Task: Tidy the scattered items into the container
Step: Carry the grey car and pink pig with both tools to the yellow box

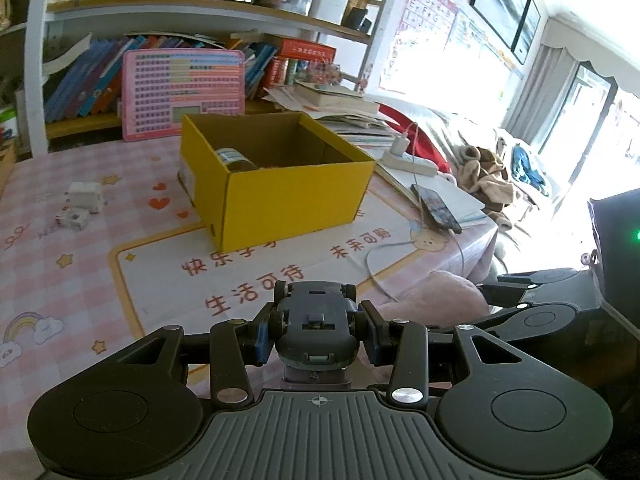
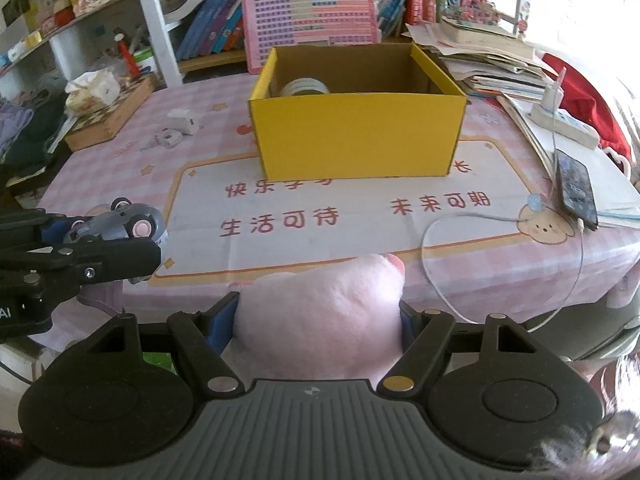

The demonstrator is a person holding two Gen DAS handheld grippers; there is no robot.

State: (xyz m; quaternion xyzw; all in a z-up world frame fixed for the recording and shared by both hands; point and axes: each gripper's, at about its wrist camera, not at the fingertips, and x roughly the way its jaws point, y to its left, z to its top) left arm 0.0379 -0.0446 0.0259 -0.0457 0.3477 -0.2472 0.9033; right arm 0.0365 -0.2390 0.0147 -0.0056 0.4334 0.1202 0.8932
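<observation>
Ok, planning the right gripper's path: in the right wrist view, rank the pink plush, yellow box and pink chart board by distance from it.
1. Pink plush, between the right gripper fingers.
2. Yellow box, straight ahead on the table.
3. Pink chart board, behind the box against the shelf.

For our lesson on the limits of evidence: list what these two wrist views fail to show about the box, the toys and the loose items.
- Yellow box floor: hidden by its front wall in both views; only a roll shows.
- Toy car top: faces away, left wrist view.
- Pink plush: its shape is cut off behind the right gripper.
- Small white items: too small to identify.
</observation>
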